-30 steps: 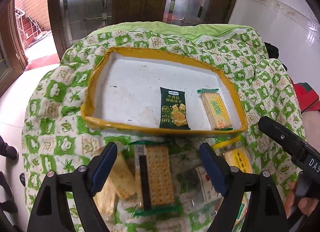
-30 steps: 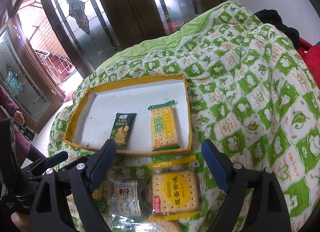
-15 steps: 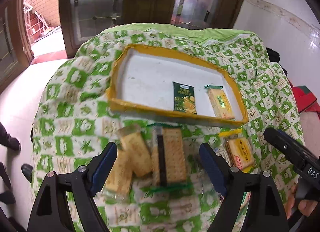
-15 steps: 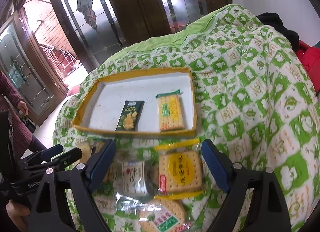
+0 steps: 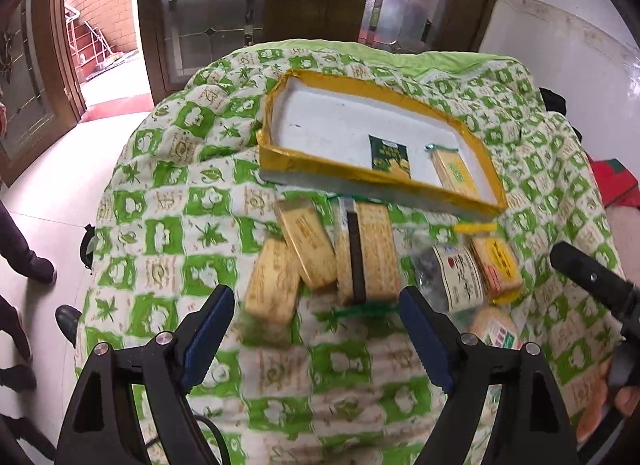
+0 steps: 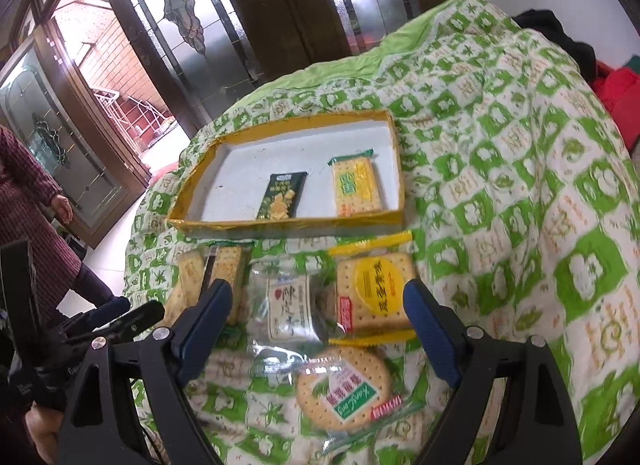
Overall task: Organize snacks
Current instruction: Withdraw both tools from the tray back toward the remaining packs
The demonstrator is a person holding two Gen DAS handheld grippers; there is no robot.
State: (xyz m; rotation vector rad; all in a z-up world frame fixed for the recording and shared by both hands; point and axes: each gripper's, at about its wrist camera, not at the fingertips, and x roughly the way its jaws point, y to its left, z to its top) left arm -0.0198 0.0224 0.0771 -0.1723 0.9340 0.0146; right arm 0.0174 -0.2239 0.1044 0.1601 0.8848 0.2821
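Snacks in their wrappers lie loose on a green-and-white patterned quilt, under and just beyond two hand-held grippers. Left gripper hangs above the quilt with its blue-padded jaws spread wide and nothing between them. Just past its tips lie two plain cracker packs, one overlapping the other, and touching them on the right a long cracker pack with a dark stripe down its middle. Right gripper is likewise wide open and holds nothing. Framed between its fingers in the right wrist view are a clear packet with a white label and, just right of it, a square cracker pack with a yellow round label. Nearer still lies a round cracker in a clear wrapper with a green and red label.

Beyond this near group, touching its far edge, sits a shallow tray with a yellow rim and a white floor. Two snacks already lie inside, toward its right end: a dark green packet and, apart from it on the right, a cracker pack with green ends. The left half of the tray floor is bare.

Farther out stand wooden doors with leaded glass. At the left edge of the right wrist view a person in a dark red striped sleeve stands on the pale floor. A red cloth lies at the far right.
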